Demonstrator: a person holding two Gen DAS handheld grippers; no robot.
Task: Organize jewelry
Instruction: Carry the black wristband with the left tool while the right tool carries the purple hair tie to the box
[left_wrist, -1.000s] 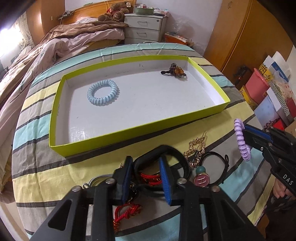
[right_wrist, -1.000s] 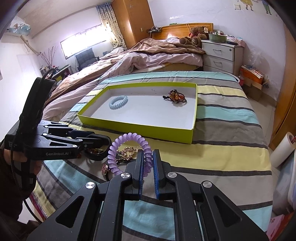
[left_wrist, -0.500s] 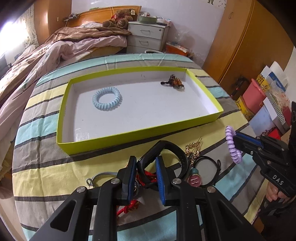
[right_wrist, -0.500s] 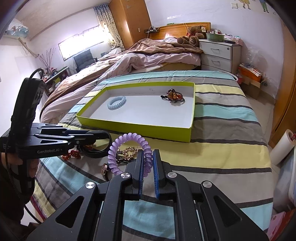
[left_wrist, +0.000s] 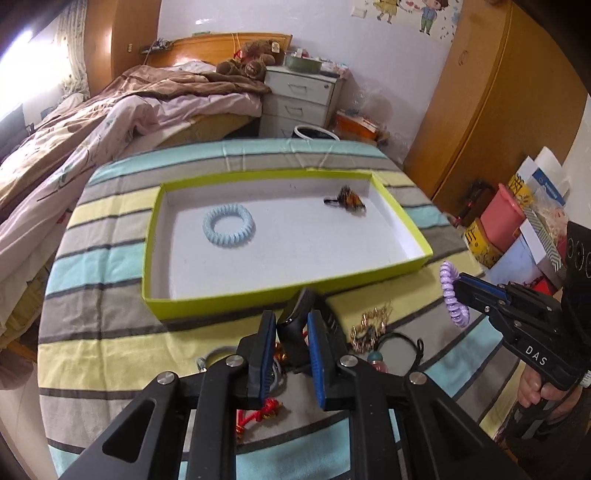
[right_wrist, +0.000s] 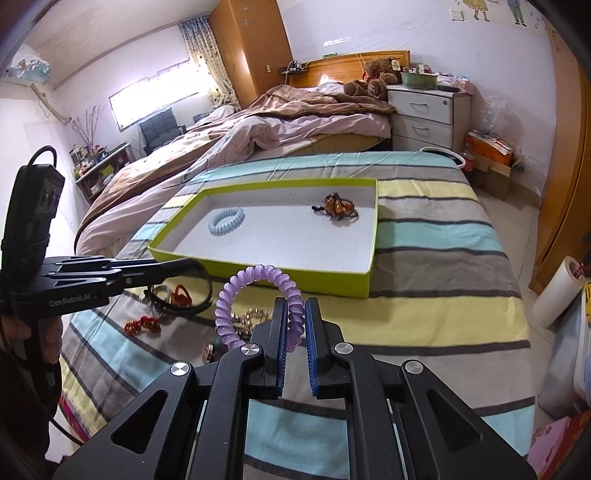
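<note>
Between the right gripper's (right_wrist: 294, 330) clamped pads sits one purple coil hair tie (right_wrist: 255, 302), glossy and ribbed (held above the striped cloth (right_wrist: 443, 314)). Left gripper (left_wrist: 291, 350) is closing on one black band (left_wrist: 295, 317). Green tray (right_wrist: 258, 266) holds two pieces: blue coil tie (right_wrist: 226, 220), amber clip (right_wrist: 337, 207).

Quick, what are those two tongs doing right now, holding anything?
Left tongs: closing on a black band, lifted off the bedspread.
Right tongs: shut on a purple coil hair tie.
</note>
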